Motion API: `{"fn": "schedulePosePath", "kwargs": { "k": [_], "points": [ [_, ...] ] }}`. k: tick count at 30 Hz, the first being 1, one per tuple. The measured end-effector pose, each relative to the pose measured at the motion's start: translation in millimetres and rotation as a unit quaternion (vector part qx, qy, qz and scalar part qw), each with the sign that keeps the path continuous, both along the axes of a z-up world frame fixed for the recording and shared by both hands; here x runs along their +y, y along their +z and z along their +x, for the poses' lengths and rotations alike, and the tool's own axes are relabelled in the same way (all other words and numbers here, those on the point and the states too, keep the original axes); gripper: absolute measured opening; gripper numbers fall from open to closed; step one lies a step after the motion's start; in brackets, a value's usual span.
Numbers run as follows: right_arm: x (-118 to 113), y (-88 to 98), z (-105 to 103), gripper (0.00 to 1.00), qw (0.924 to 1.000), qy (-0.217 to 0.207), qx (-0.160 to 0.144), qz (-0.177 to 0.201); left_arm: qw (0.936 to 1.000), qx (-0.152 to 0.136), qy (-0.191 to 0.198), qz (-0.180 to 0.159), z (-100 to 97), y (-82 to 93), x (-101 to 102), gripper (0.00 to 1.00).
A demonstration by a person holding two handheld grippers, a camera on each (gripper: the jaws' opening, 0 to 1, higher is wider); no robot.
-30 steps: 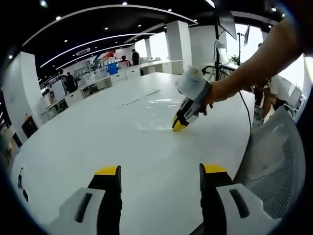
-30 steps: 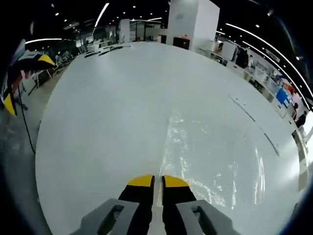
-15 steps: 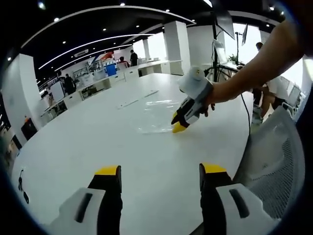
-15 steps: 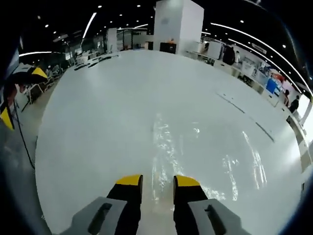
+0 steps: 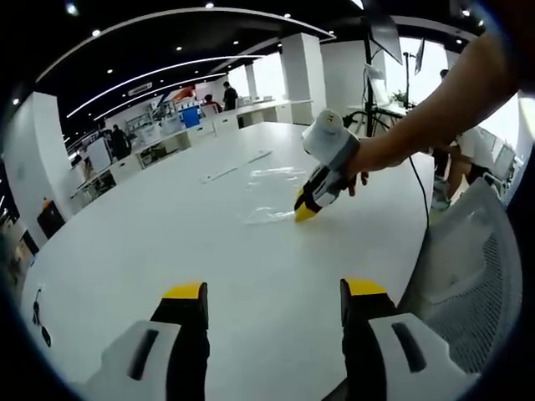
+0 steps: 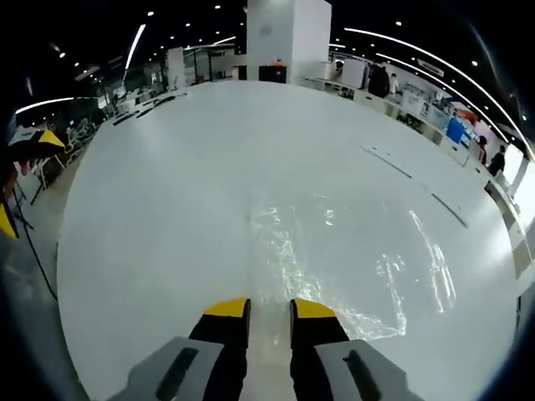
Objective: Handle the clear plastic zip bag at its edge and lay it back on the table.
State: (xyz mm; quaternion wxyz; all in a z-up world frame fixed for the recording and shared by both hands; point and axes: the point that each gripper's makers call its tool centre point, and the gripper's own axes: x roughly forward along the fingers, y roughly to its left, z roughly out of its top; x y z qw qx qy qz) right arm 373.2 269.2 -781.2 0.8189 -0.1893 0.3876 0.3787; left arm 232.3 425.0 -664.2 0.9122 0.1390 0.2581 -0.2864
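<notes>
**Bag flat on tabletop, right gripper at its near edge**

White tabletop (image 5: 150, 242) is big and bare around the bag, with an office room behind. A mesh chair back (image 5: 468, 267) sits at the right in the left gripper view.

Clear plastic zip bag (image 6: 334, 251) lies flat on the tabletop, wrinkled and glary, just ahead of the right gripper (image 6: 269, 310). In the left gripper view the bag (image 5: 272, 196) is mid-table, with the right gripper (image 5: 306, 209) tip-down at its near edge and a person's hand (image 5: 364, 163) holding that gripper.

Right gripper jaws stand a little apart with a narrow gap. The bag edge runs to or between them, but nothing looks pinched; contact is hard to tell through the clear film. Left gripper (image 5: 272, 292) is spread wide, holds nothing and is well apart from the bag.

Handling judgement: the bag is very light, thin, limp and slick, so it will drape and fold when lifted and could slide on the smooth tabletop. Best hold is the near edge, or the stiffer zip strip, though I can't tell which edge carries it.
</notes>
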Motion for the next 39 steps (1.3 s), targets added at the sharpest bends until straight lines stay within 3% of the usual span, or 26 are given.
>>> {"fn": "schedulePosePath", "kwargs": {
  "k": [5,11,17,39],
  "points": [
    [0,-0.3,-5,0.0,0.9996,0.023,-0.007,-0.015,1.0,0.0,-0.005,0.003,-0.7,1.4,-5,0.62],
    [-1,0.5,-9,0.0,0.9994,0.031,-0.003,-0.015,0.9999,0.001,-0.011,0.005,-1.1,2.3,-9,0.61],
    [-4,1.2,-14,0.0,0.9976,0.066,-0.008,-0.019,0.9999,0.0,-0.012,0.006,0.3,3.1,-8,0.61],
    [6,29.5,-19,0.0,0.987,0.155,-0.045,-0.007,0.9995,0.002,-0.028,0.01,4.4,-0.4,-17,0.6]
  ]
}}
